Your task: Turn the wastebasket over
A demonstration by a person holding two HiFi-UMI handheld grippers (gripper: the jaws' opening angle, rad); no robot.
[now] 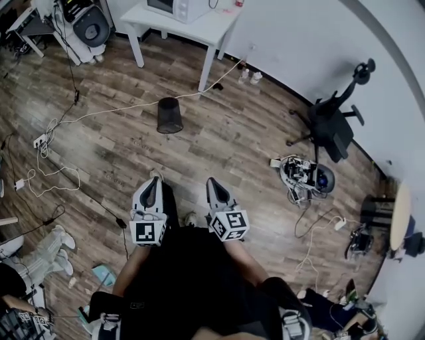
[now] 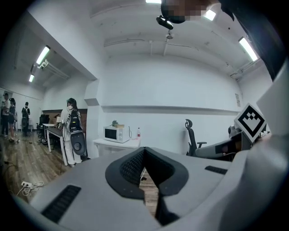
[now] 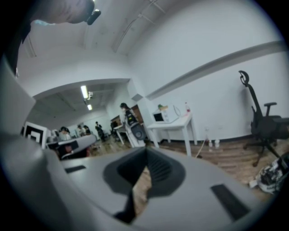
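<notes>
**Two clenched grippers short of the wastebasket, with open floor between**

The wastebasket (image 1: 169, 115), black and meshed, stands on the wooden floor (image 1: 219, 143), touching no furniture. Whether its mouth faces up cannot be told.

The left gripper (image 1: 154, 176) and the right gripper (image 1: 212, 181) are held side by side, well short of the wastebasket on its near side. Only bare planks lie between them and it. Each gripper's fingers are clenched together on nothing.

A white cable (image 1: 113, 109) passes just behind the wastebasket. To the wastebasket's left the cable runs to a power strip (image 1: 40, 141). Beyond the wastebasket, toward the wall, stands a white tabletop (image 1: 199, 28) carrying a microwave (image 1: 171, 6). Its nearest leg is well apart from the wastebasket's rim.

To the wastebasket's right the floor stays open as far as an office chair (image 1: 332, 123). A heap of gear (image 1: 305, 174) lies nearer than the chair.

Only the head view shows the wastebasket. The left gripper view shows the left gripper (image 2: 144, 150) with its fingers (image 2: 131, 168) pressed shut. It also shows the microwave (image 2: 116, 134), the office chair (image 2: 192, 137) and a standing person (image 2: 72, 131). The right gripper view shows the right gripper (image 3: 146, 151) closed likewise. There the tabletop (image 3: 174, 122) appears from the side and the office chair (image 3: 262, 122) at the right edge.
</notes>
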